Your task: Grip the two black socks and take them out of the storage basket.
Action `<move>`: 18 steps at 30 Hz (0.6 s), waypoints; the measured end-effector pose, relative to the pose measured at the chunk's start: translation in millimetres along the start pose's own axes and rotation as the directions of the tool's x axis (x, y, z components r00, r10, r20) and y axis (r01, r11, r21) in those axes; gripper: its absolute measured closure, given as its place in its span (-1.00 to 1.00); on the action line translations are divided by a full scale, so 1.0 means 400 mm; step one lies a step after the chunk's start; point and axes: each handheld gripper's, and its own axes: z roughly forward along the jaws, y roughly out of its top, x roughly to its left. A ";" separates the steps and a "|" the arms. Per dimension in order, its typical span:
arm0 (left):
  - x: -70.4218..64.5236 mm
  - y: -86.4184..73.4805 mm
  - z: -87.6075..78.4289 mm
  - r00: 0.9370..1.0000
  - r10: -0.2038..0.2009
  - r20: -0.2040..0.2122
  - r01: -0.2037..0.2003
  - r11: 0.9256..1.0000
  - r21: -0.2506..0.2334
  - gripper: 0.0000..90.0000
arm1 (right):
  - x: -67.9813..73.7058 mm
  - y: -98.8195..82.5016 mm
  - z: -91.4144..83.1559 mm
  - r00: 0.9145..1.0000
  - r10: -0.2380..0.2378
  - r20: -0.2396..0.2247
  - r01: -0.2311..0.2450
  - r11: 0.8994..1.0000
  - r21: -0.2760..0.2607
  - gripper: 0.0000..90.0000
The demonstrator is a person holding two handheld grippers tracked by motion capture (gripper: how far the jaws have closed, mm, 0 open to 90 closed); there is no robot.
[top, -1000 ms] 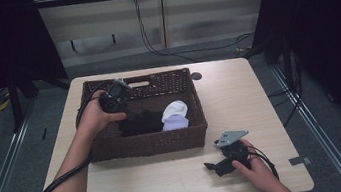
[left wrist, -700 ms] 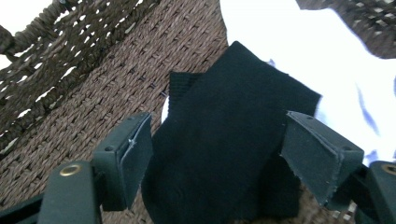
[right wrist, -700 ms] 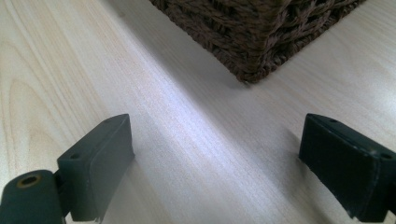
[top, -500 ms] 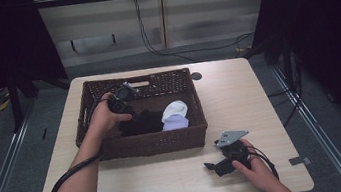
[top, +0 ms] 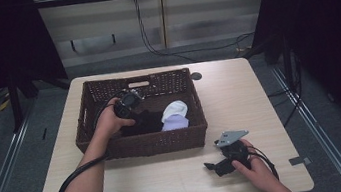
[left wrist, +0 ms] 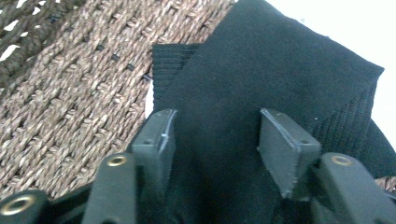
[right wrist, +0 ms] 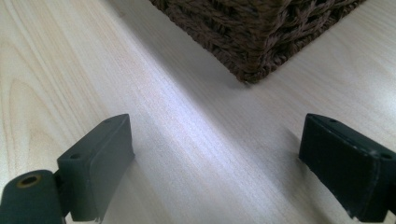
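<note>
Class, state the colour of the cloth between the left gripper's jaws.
Black; the cloth shows best in the left gripper view.

basket [top: 92,122]: dark brown weave. cloth [left wrist: 261,88]: black, ribbed edge. two bundles: white [top: 174,109], lilac [top: 174,122]. counter [top: 243,91]: pale wood grain. both grippers' jaws: black.

Black cables [top: 160,37] trail across the grey floor [top: 311,106] behind the table.

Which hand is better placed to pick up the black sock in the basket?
Left. The left gripper is inside the basket, open around the black sock. The right gripper rests on the table outside it.
</note>
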 end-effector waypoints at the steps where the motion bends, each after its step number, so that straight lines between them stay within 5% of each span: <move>1: -0.003 0.002 0.002 1.000 0.006 0.009 -0.006 1.000 0.008 0.24 | 0.000 0.000 0.000 1.000 0.000 0.000 0.000 1.000 0.000 -0.80; 7: -0.021 0.013 0.012 0.999 -0.042 0.014 0.041 0.997 0.068 0.68 | 0.000 0.000 0.000 1.000 -0.002 0.000 0.002 1.000 -0.001 -0.80; 13: -0.026 0.034 0.006 0.998 -0.070 0.006 0.069 0.991 0.118 0.76 | -0.001 0.000 0.000 1.000 -0.003 0.003 0.003 1.000 -0.003 -0.80; 18: -0.017 0.045 -0.030 0.996 -0.084 0.032 0.081 0.992 0.092 0.77 | -0.001 0.000 0.000 1.000 -0.003 0.003 0.003 1.000 -0.002 -0.80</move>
